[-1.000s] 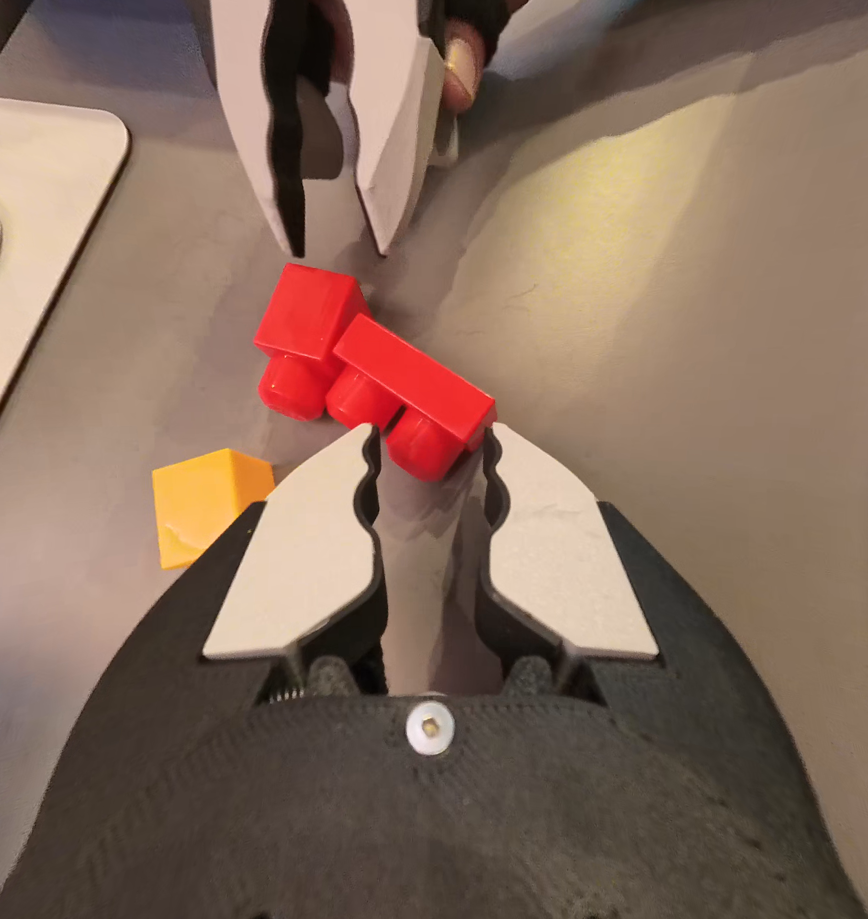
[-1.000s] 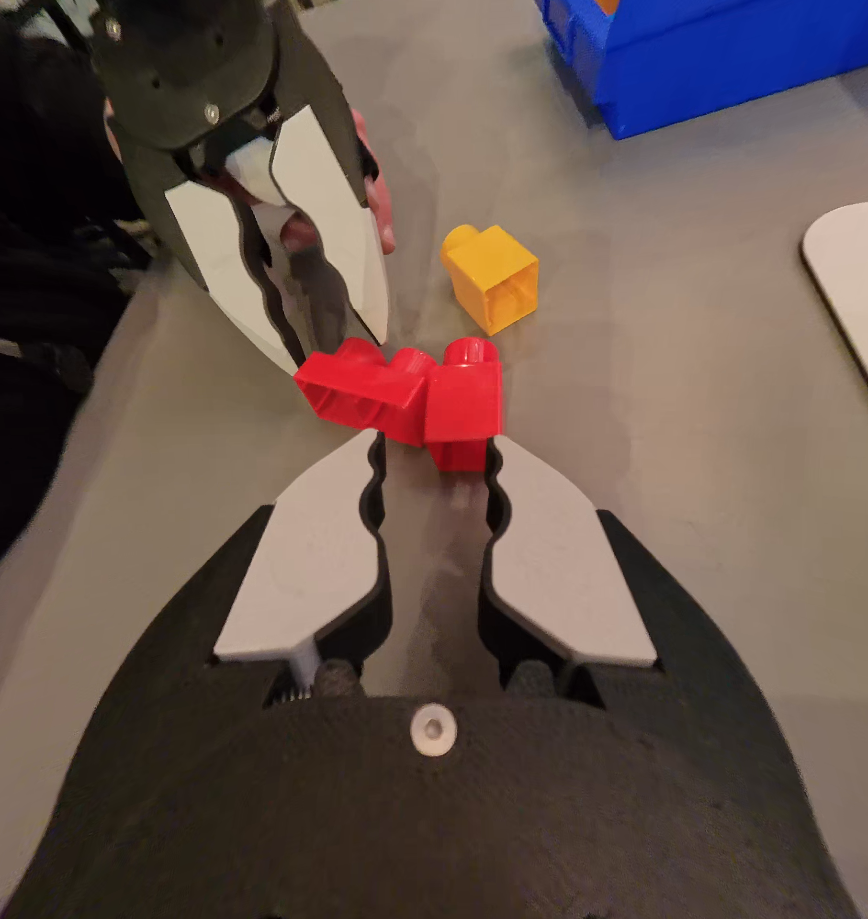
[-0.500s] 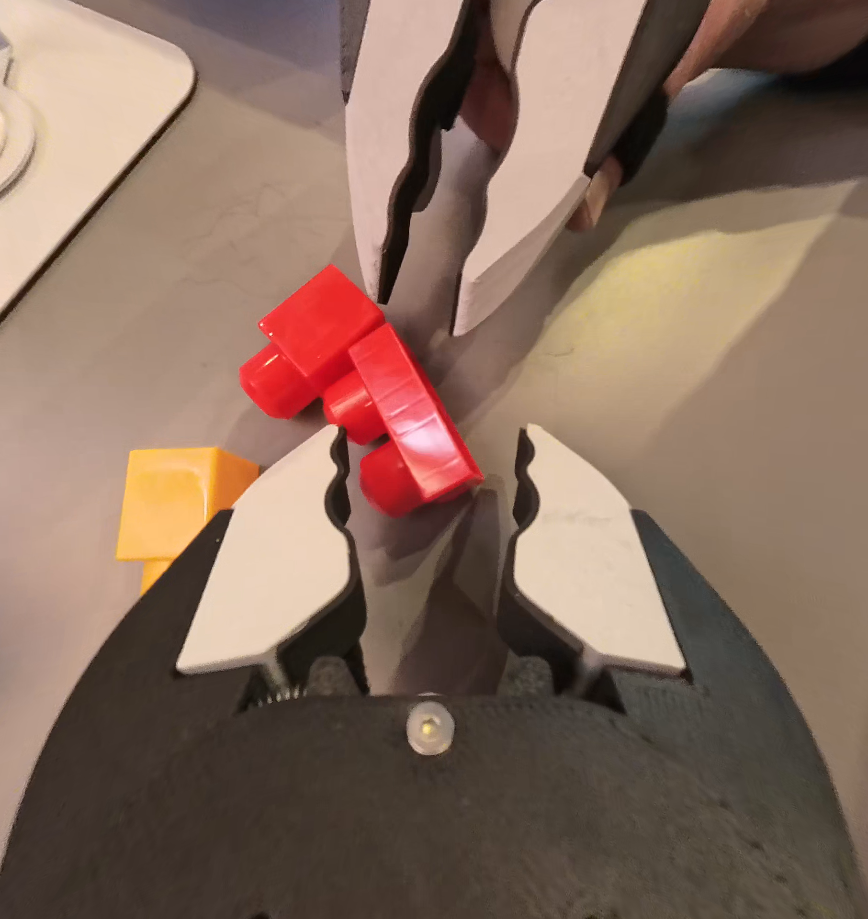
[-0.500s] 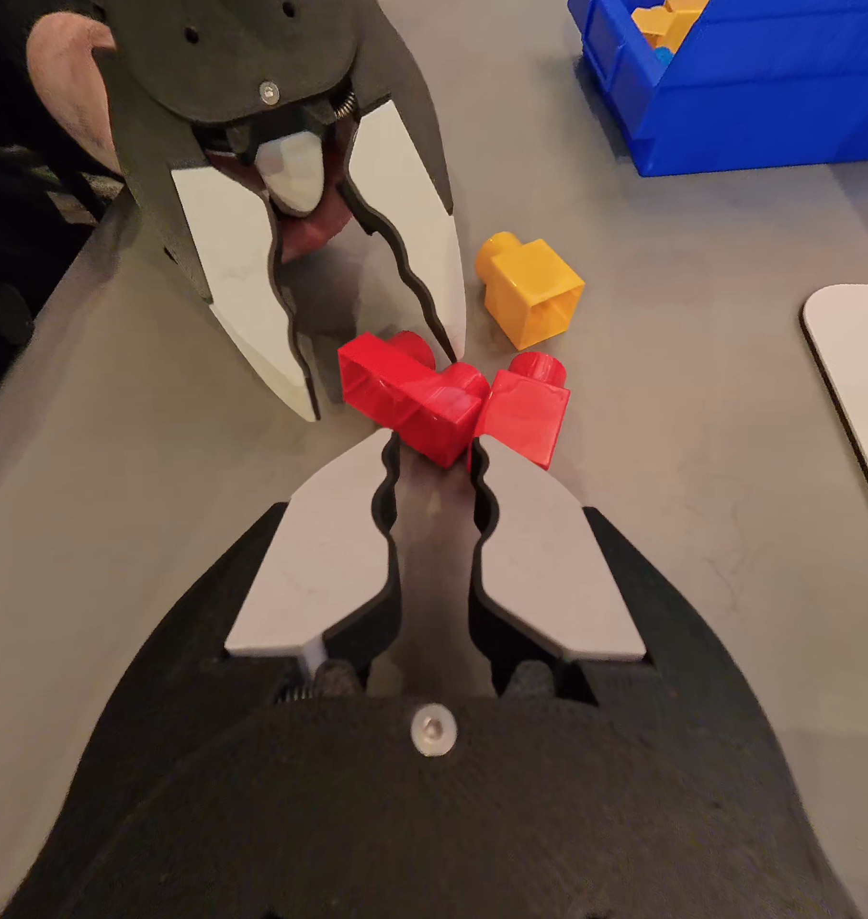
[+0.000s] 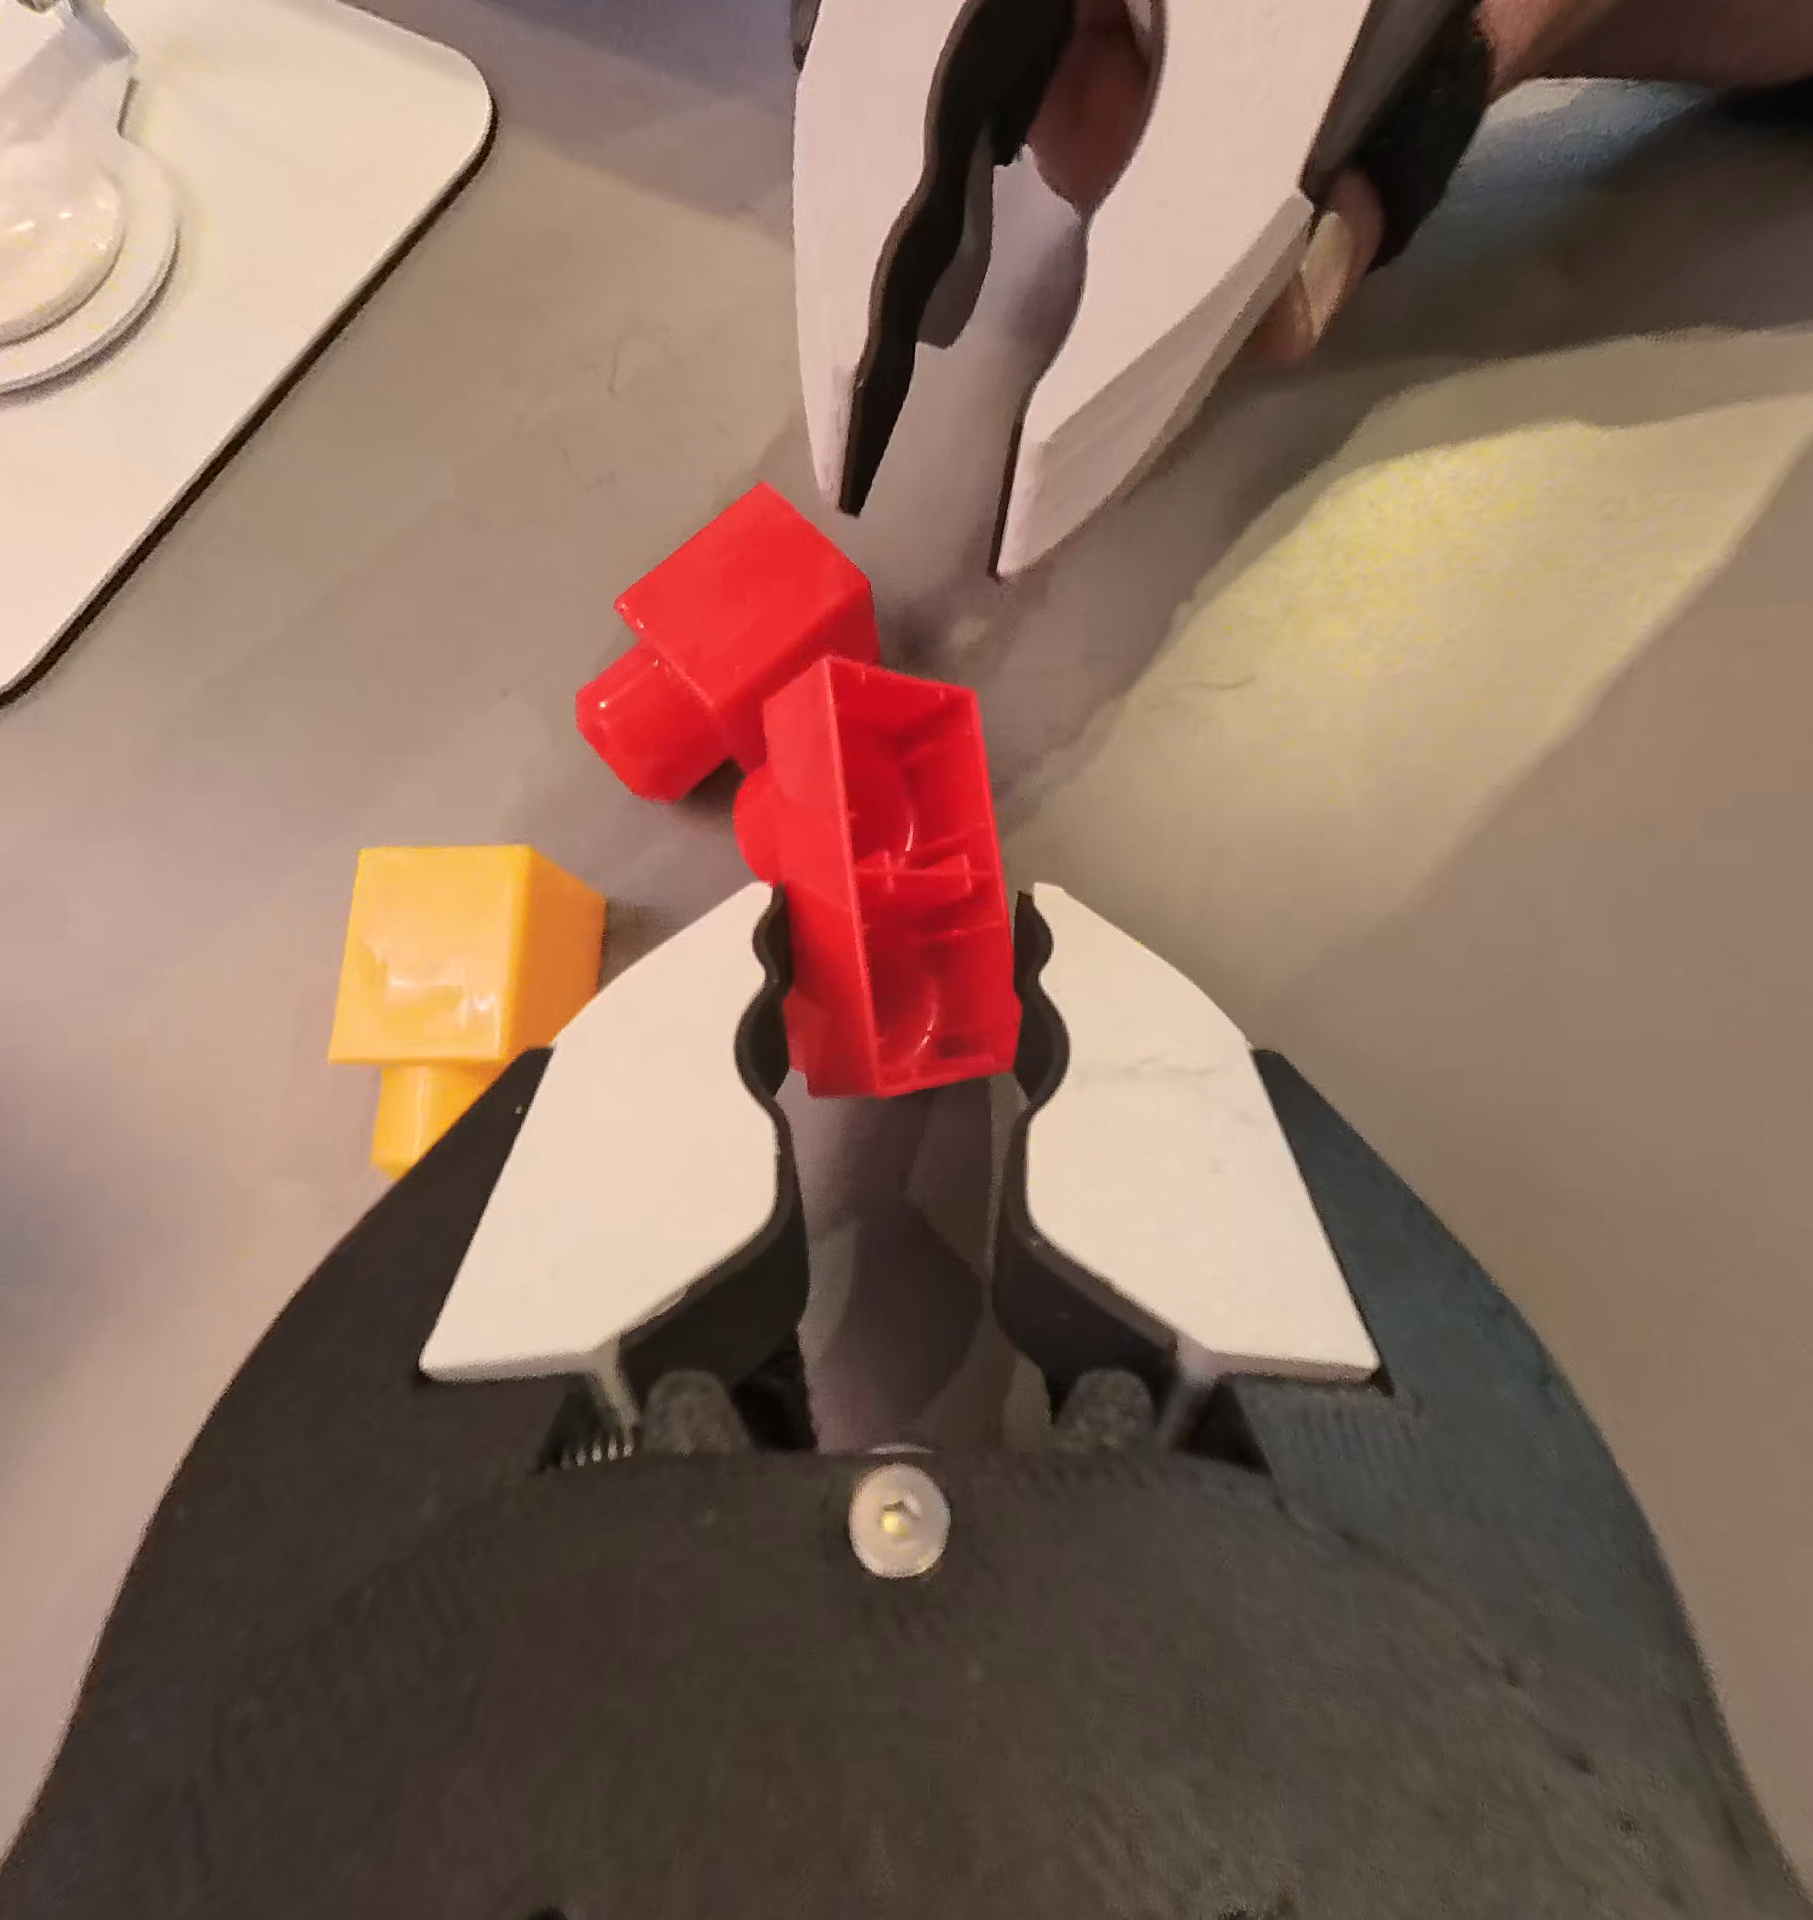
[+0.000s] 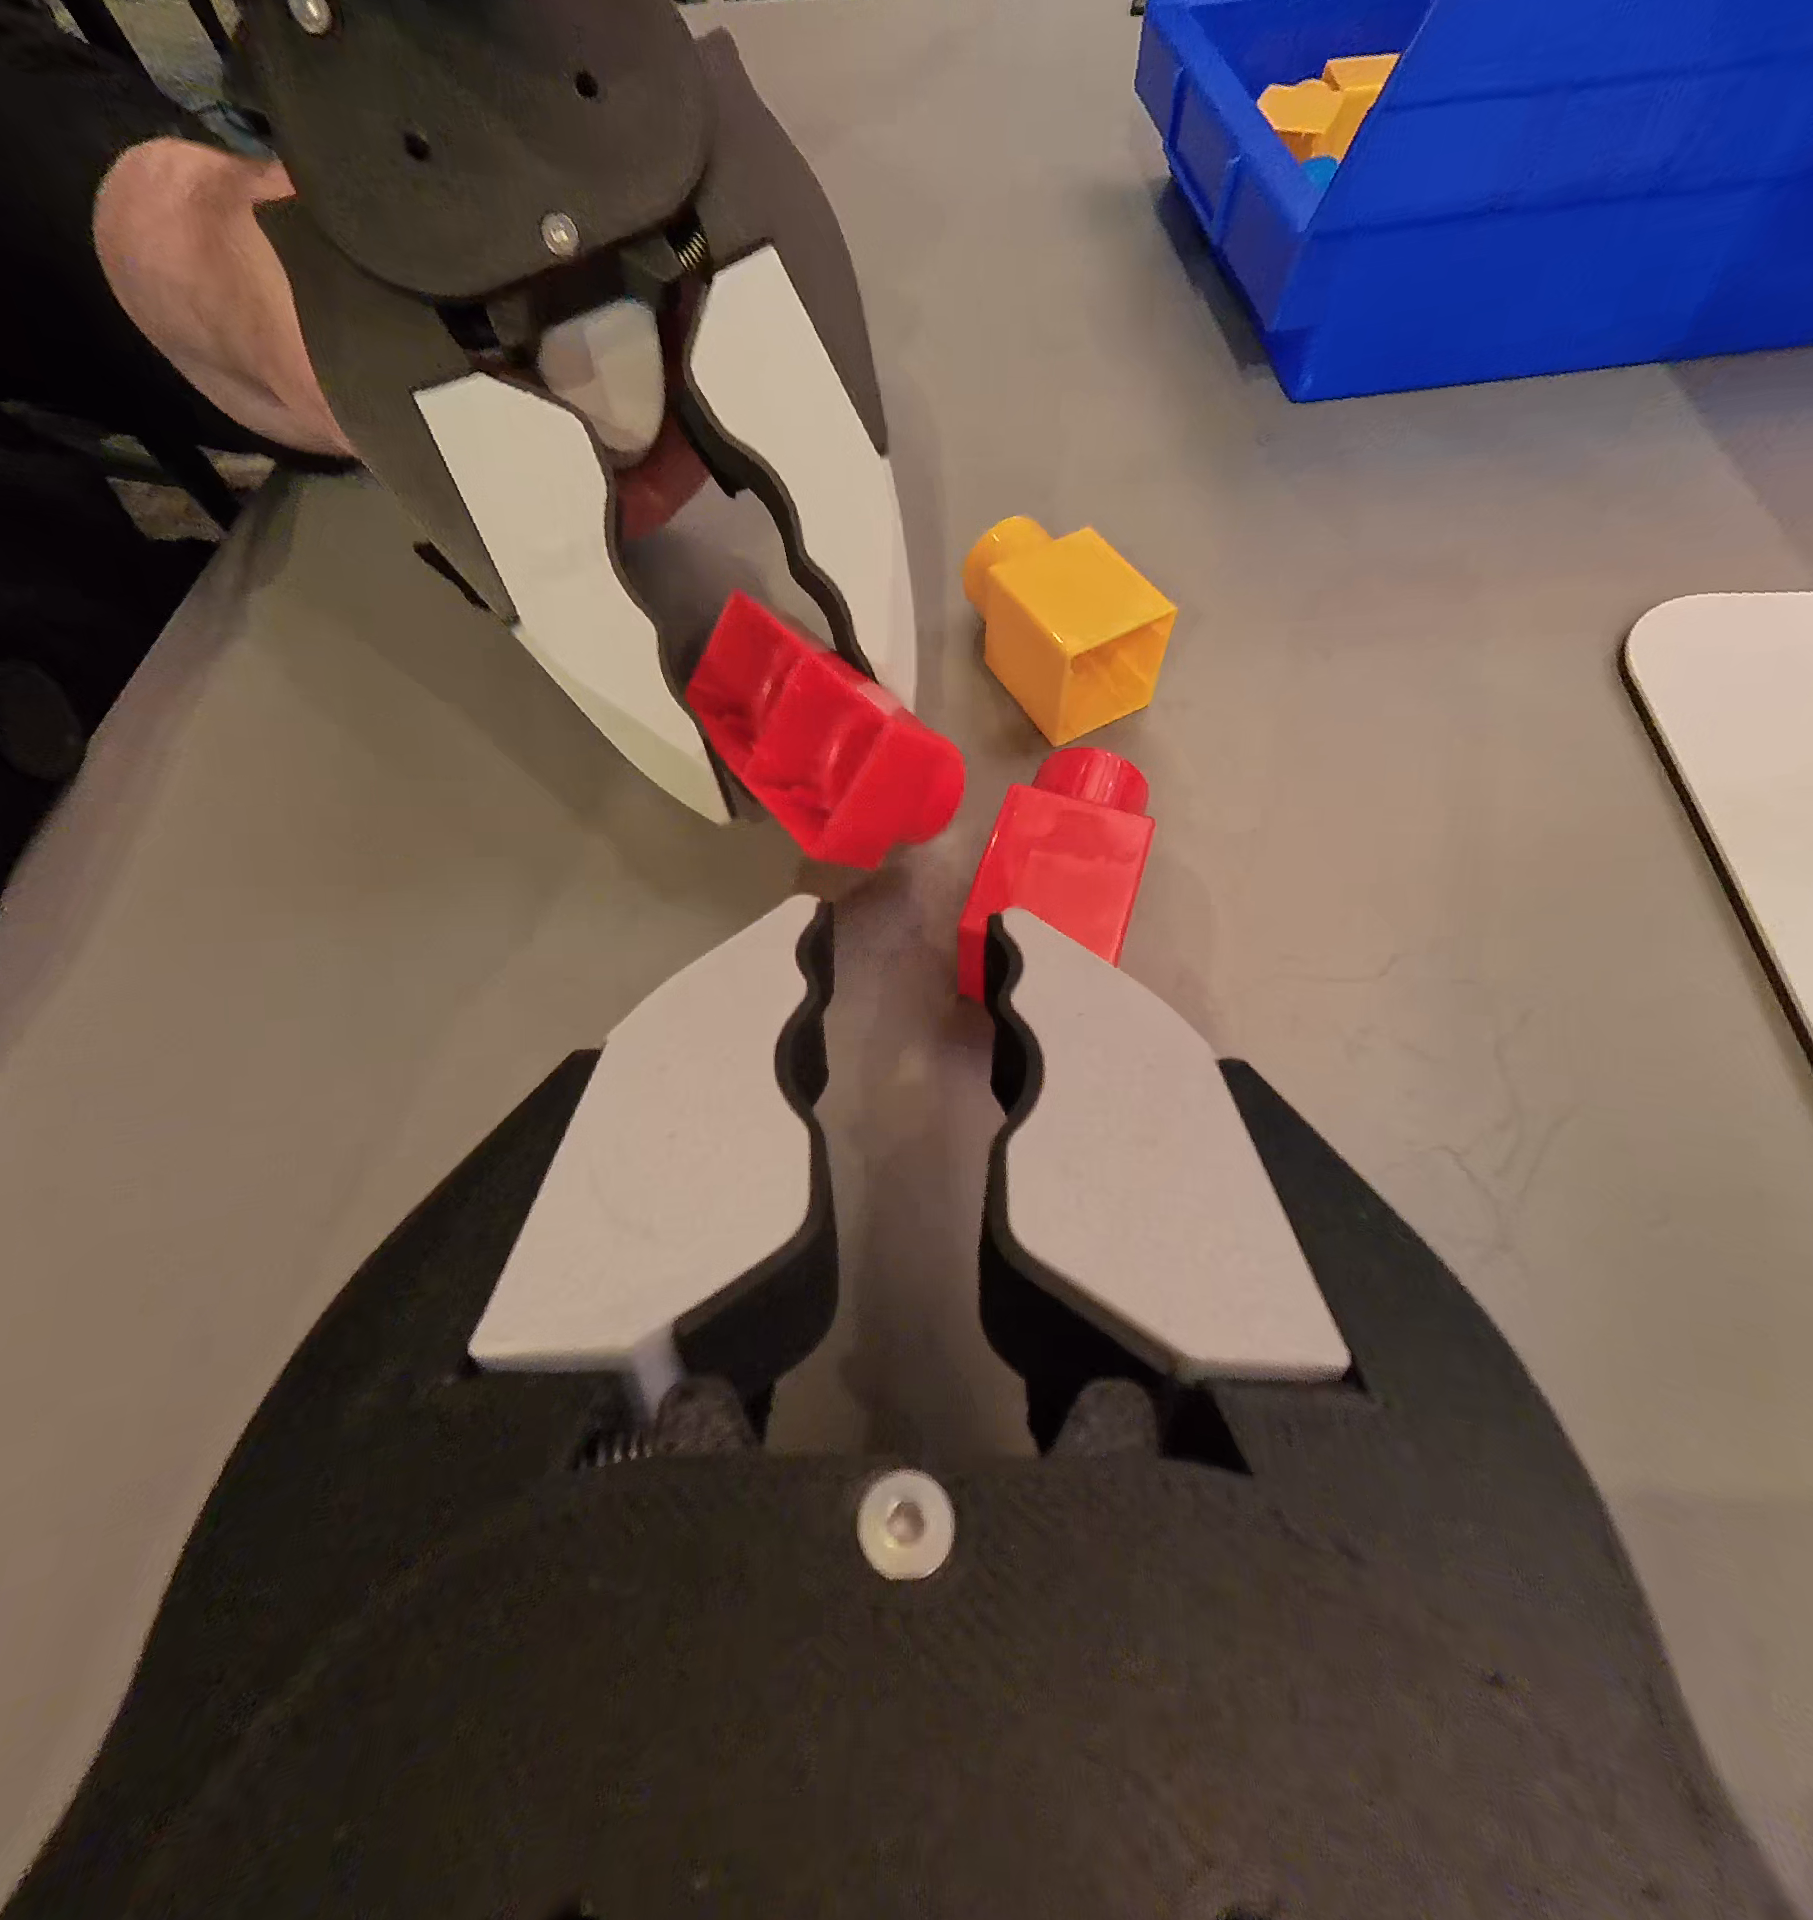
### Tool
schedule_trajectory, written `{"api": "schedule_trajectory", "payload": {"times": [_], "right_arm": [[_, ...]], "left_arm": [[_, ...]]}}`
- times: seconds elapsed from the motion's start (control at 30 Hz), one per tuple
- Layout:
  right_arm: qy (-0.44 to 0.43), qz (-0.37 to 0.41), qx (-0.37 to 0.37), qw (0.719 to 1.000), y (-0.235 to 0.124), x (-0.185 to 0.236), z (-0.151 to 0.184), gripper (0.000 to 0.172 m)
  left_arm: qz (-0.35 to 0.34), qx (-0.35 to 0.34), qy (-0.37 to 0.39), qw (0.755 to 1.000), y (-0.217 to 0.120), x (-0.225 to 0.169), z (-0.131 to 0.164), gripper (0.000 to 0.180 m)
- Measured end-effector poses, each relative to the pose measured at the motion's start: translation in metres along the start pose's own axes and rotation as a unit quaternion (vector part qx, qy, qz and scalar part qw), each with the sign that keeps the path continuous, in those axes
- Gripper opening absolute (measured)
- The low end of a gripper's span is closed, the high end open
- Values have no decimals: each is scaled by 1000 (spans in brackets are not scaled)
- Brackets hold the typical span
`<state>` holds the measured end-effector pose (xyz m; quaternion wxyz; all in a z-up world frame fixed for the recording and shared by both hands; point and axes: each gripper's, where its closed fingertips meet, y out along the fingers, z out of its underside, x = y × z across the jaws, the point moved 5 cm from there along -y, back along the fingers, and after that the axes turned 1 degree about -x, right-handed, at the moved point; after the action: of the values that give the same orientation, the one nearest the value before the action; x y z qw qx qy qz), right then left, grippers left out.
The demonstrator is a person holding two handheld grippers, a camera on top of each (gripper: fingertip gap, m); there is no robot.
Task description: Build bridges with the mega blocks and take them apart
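Observation:
My left gripper (image 5: 900, 899) is shut on a red two-stud block (image 5: 891, 883), whose hollow underside faces the camera. The right wrist view shows this block (image 6: 829, 758) raised off the grey table between the left gripper's fingers (image 6: 814, 758). A small red one-stud block (image 5: 746, 613) lies on its side just beyond. In the right wrist view it (image 6: 1063, 873) lies beside my right fingertip. My right gripper (image 6: 904, 920) is open with nothing between its fingers; it also shows in the left wrist view (image 5: 928, 530). A yellow one-stud block (image 5: 455, 956) (image 6: 1073, 634) lies on its side nearby.
A blue bin (image 6: 1504, 208) with yellow blocks stands at the back right. A white board (image 6: 1764, 779) (image 5: 206, 260) lies on the table and carries a clear glass object (image 5: 40, 239). The table's edge runs along the left of the right wrist view. A hand (image 6: 195, 291) holds the left gripper. One gripper's finger ends stand about 6 cm off the other's.
My left jaws widened, then closed on the two-stud red block and lifted it away from the small red block it lay against. My right gripper narrowed a little and drew back, empty.

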<state>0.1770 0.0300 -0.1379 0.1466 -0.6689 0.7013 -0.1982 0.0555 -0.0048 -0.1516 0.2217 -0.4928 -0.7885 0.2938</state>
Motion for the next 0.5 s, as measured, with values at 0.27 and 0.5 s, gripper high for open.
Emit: {"api": "schedule_trajectory", "payload": {"times": [0.27, 0.5], "right_arm": [[1, 2, 9, 1000, 0, -2, 2, 28], [1, 1, 10, 1000, 0, -2, 2, 28]], "left_arm": [[-69, 33, 20, 997, -42, 17, 31, 40], [-124, 116, 81, 982, -56, 15, 62, 41]]}}
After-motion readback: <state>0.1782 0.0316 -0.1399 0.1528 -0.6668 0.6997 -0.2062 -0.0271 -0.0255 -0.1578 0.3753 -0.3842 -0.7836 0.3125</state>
